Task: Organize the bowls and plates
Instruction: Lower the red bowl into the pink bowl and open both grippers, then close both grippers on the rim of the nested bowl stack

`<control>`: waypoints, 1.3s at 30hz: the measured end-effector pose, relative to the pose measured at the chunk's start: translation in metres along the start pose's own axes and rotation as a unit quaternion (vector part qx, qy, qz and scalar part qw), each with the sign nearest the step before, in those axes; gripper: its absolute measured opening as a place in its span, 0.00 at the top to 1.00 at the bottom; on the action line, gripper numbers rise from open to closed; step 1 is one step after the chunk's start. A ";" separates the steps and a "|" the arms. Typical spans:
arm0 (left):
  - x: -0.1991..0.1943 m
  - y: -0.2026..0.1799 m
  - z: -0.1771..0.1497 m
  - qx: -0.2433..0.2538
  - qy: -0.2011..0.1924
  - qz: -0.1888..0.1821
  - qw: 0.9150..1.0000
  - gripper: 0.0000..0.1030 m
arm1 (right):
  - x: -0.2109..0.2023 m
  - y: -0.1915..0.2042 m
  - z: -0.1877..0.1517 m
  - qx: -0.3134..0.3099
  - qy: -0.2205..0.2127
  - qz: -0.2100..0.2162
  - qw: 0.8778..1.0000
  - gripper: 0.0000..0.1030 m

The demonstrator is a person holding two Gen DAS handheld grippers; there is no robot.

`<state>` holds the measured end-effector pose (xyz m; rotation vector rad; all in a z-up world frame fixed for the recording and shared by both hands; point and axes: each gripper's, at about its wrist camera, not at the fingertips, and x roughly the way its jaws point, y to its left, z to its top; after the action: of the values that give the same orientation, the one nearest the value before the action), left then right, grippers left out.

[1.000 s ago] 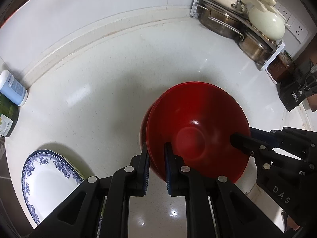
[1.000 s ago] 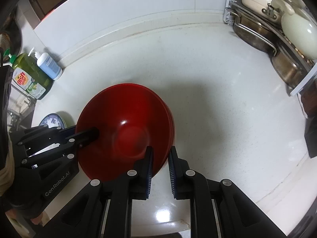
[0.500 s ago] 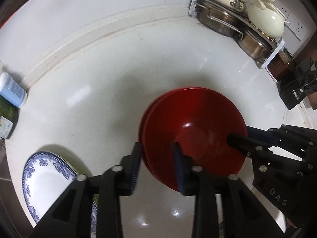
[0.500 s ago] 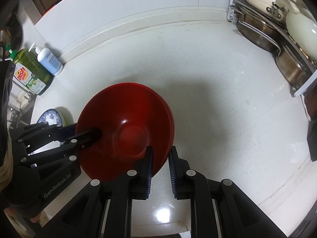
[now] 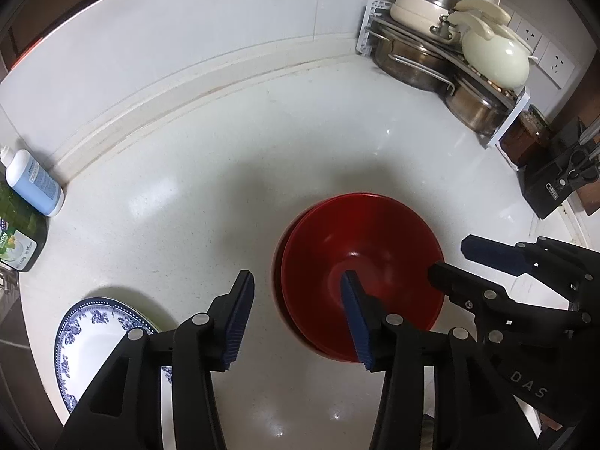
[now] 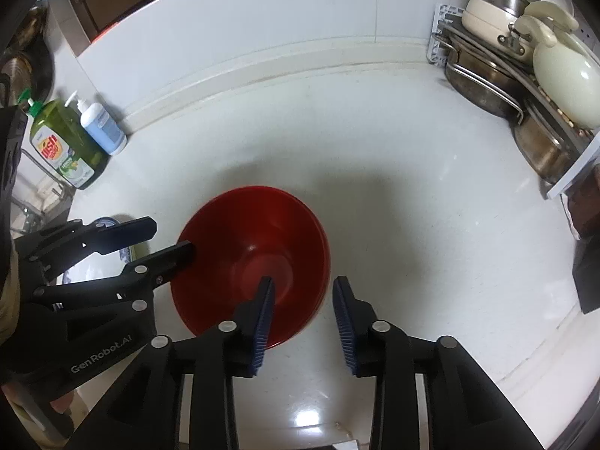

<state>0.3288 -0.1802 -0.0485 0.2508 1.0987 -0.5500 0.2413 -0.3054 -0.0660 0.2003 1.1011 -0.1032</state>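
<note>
Now both grippers point steeply down at the white bench (image 5: 210,172), one on each side of a stack of red bowls (image 5: 360,262) that sits on the bench near its middle.

Seen from the left wrist, the left gripper (image 5: 300,315) straddles the near-left rim of the stack: its right finger reaches over the inside of the top bowl, its left finger hangs outside above the bench. Its jaws are spreading apart, the rim lies between them, and neither blue pad presses on it.

Seen from the right wrist, the right gripper (image 6: 303,318) straddles the opposite rim of the red bowls (image 6: 255,251) the same way, left finger over the bowl's inside and right finger outside. Its jaws are also spreading, with the rim between them and clear of both pads.

A blue-patterned plate (image 5: 101,341) lies on the bench to the left of the bowls, partly behind the left gripper. Two soap bottles (image 6: 75,138) stand at the far left by the wall, and a rack of pots (image 5: 450,52) fills the far right corner.
</note>
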 end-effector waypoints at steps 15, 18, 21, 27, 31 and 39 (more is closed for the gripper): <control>-0.012 0.018 0.002 0.003 -0.029 0.028 0.999 0.39 | -0.025 -0.004 0.000 0.040 -0.051 -0.026 0.998 0.52; -0.004 0.022 0.000 0.004 -0.022 0.031 0.999 0.39 | -0.020 -0.004 -0.002 0.047 -0.054 -0.040 0.997 0.52; 0.008 0.024 -0.003 0.007 -0.008 0.031 0.999 0.39 | -0.013 -0.003 -0.004 0.052 -0.050 -0.045 0.996 0.52; 0.026 0.025 -0.009 0.002 0.016 0.022 1.000 0.39 | 0.004 -0.007 -0.008 0.070 -0.037 -0.046 0.996 0.52; 0.037 0.021 -0.010 0.007 0.027 0.019 0.999 0.39 | 0.015 -0.008 -0.010 0.079 -0.023 -0.034 0.996 0.52; 0.057 0.019 -0.005 0.007 0.044 0.016 0.999 0.39 | 0.034 -0.013 -0.015 0.093 0.004 -0.016 0.995 0.52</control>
<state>0.3546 -0.1788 -0.1029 0.3072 1.1750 -0.5211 0.2415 -0.3140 -0.1046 0.3506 1.1022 -0.2348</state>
